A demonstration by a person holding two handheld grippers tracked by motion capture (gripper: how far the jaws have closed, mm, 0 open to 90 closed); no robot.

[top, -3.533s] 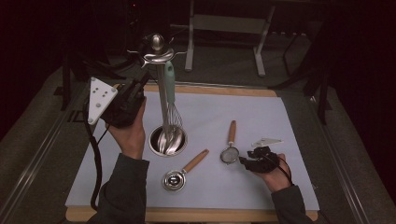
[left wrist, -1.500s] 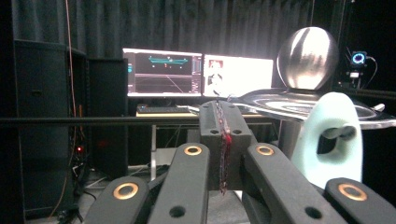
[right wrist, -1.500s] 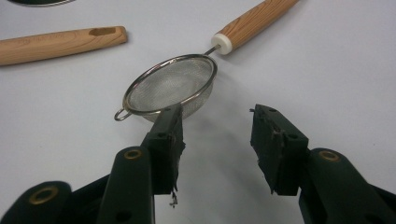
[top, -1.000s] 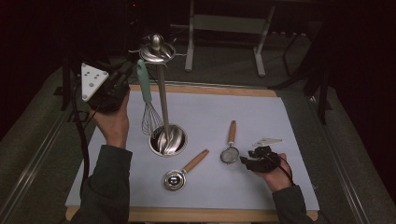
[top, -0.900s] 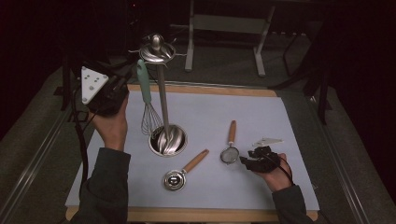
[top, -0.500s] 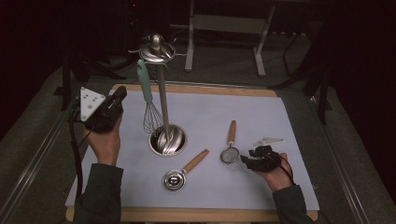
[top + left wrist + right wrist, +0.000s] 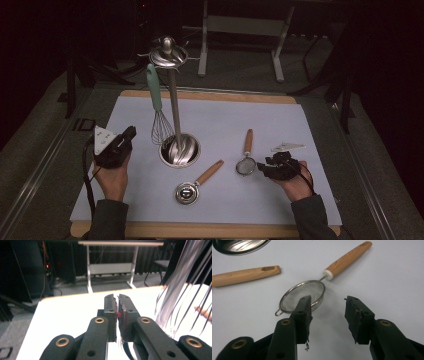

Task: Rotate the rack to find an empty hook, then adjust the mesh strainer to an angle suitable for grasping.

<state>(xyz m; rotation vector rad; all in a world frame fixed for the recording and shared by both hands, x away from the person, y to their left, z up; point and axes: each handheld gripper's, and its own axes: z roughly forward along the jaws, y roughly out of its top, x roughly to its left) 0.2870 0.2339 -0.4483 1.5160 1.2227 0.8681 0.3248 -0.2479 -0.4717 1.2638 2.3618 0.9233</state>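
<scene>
Your right gripper sat spread wide just beside the small mesh strainer on the mat, staged for a grab. Your left gripper was nearly pinched together, empty, its jaws just easing apart, low beside the whisk hung on the utensil stand.
</scene>
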